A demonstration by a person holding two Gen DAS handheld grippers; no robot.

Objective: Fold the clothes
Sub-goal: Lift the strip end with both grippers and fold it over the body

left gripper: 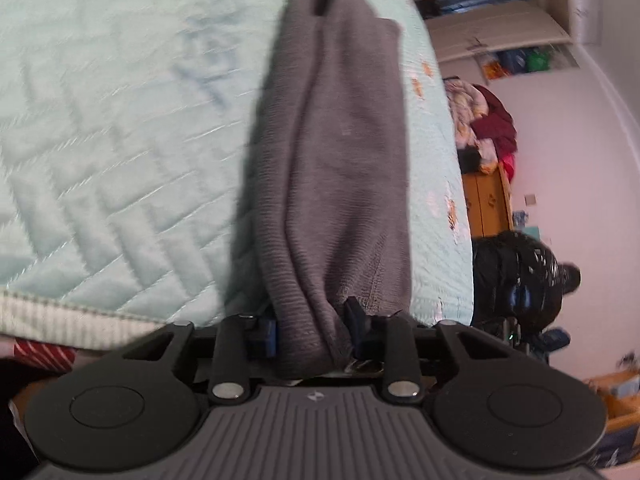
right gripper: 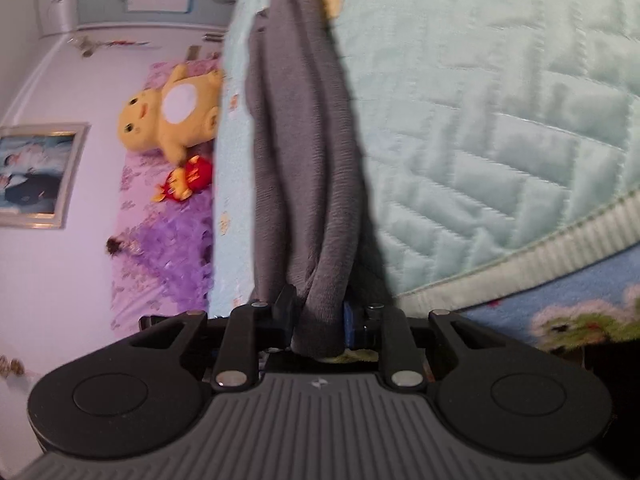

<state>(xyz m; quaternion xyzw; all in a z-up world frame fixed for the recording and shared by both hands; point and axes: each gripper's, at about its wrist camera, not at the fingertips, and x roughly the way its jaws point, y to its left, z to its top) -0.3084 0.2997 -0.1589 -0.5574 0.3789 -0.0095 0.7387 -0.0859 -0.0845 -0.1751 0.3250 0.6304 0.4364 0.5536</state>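
No containers visible. Left gripper (left gripper: 310,334) jaws narrow, clamped on bunched grey knit garment (left gripper: 332,152); right gripper (right gripper: 320,320) likewise, over quilted mint bedspread (left gripper: 100,140).

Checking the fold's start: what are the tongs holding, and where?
Both tongs, left and right, pinch the grey garment at bunched edges.
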